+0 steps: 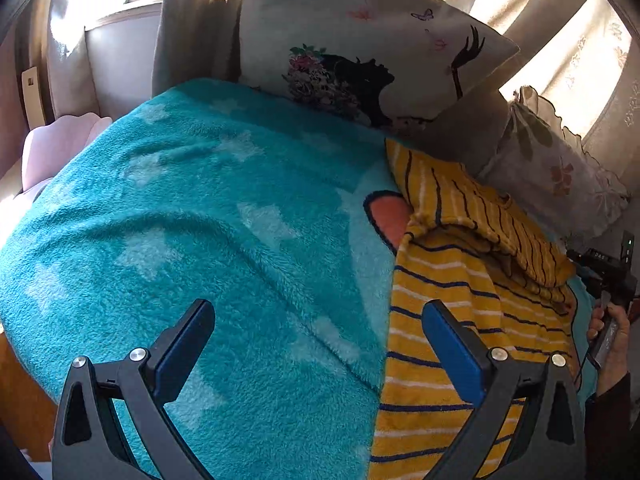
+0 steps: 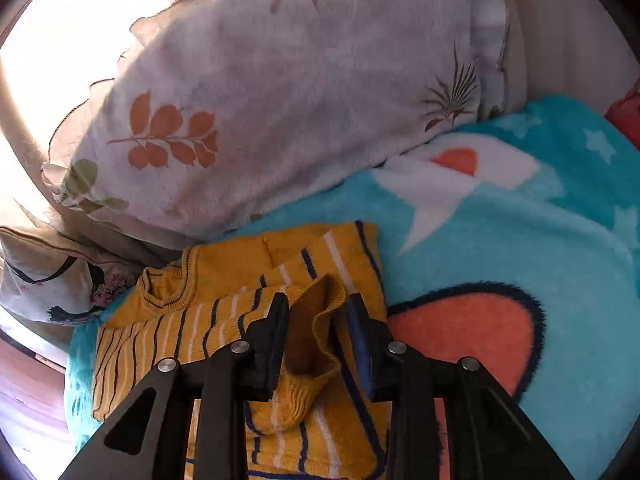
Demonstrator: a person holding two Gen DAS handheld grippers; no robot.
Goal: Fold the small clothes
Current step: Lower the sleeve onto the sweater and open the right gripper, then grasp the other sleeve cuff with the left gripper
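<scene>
A small yellow sweater with navy and white stripes (image 1: 460,292) lies partly folded on a teal star blanket (image 1: 224,216). My left gripper (image 1: 316,336) is open and empty, hovering over the blanket at the sweater's left edge. In the right wrist view the sweater (image 2: 224,320) lies below me with its collar to the left. My right gripper (image 2: 318,320) stands with its jaws partly apart around a raised ribbed sleeve cuff (image 2: 320,328); the cuff hangs loosely between the pads. The right gripper also shows in the left wrist view (image 1: 608,280) at the far right.
A white pillow with a black figure print (image 1: 360,60) and a frilled leaf-print pillow (image 2: 280,92) lean at the head of the bed. The blanket (image 2: 520,240) has an orange and white picture. Curtains hang behind. A pink seat (image 1: 52,148) stands left of the bed.
</scene>
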